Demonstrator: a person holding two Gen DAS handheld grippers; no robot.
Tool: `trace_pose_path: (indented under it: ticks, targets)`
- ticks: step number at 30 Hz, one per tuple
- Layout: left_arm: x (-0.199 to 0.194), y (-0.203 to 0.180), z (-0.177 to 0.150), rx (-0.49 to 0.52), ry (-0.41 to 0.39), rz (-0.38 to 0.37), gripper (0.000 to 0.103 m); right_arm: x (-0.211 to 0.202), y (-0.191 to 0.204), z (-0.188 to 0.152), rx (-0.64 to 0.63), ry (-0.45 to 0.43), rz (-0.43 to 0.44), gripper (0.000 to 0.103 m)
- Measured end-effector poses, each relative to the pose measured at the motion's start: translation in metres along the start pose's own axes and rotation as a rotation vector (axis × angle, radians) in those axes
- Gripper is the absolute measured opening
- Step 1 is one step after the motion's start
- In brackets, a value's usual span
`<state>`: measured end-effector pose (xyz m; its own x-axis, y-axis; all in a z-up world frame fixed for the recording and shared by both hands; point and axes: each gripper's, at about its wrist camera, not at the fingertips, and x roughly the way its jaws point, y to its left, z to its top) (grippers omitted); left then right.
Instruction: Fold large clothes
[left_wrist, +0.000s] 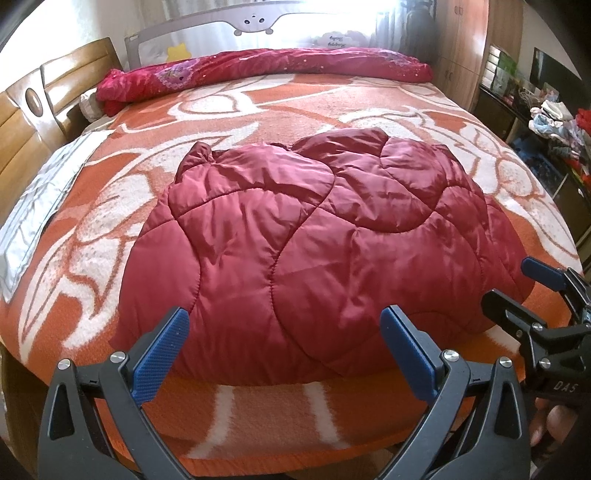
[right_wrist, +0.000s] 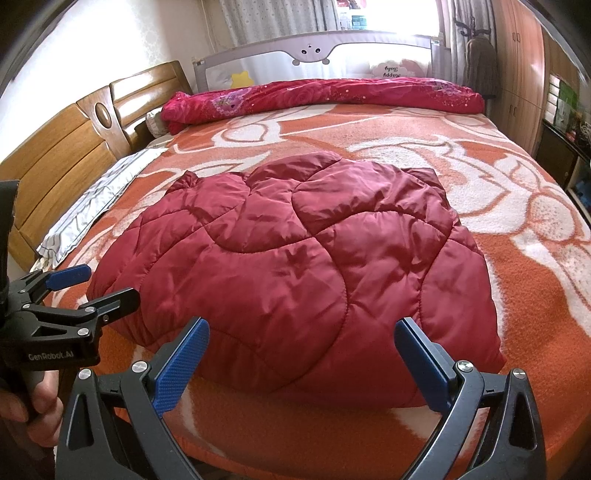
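Observation:
A dark red quilted padded garment (left_wrist: 314, 240) lies folded in a puffy bundle on the orange and white bed blanket (left_wrist: 258, 417); it also shows in the right wrist view (right_wrist: 306, 273). My left gripper (left_wrist: 284, 332) is open and empty, just in front of the bundle's near edge. My right gripper (right_wrist: 301, 343) is open and empty, also at the near edge. The right gripper shows at the right of the left wrist view (left_wrist: 517, 284), and the left gripper shows at the left of the right wrist view (right_wrist: 99, 284), each beside the bundle.
A rolled red floral quilt (left_wrist: 266, 74) lies along the far side of the bed. A grey striped cloth (left_wrist: 40, 199) lies at the left by the wooden headboard (right_wrist: 66, 147). A bed rail stands behind. Cluttered shelves (left_wrist: 554, 122) stand at the right.

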<state>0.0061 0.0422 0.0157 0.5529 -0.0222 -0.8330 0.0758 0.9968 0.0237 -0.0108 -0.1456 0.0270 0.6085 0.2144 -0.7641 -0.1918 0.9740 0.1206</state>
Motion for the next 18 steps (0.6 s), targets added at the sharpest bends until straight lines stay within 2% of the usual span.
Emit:
trace_pose_path:
  ticks: [18]
  targets:
    - [-0.0001, -0.0003, 0.0, -0.001, 0.001, 0.0, 0.103, -0.0004, 0.001, -0.0006, 0.001, -0.001, 0.001, 0.101]
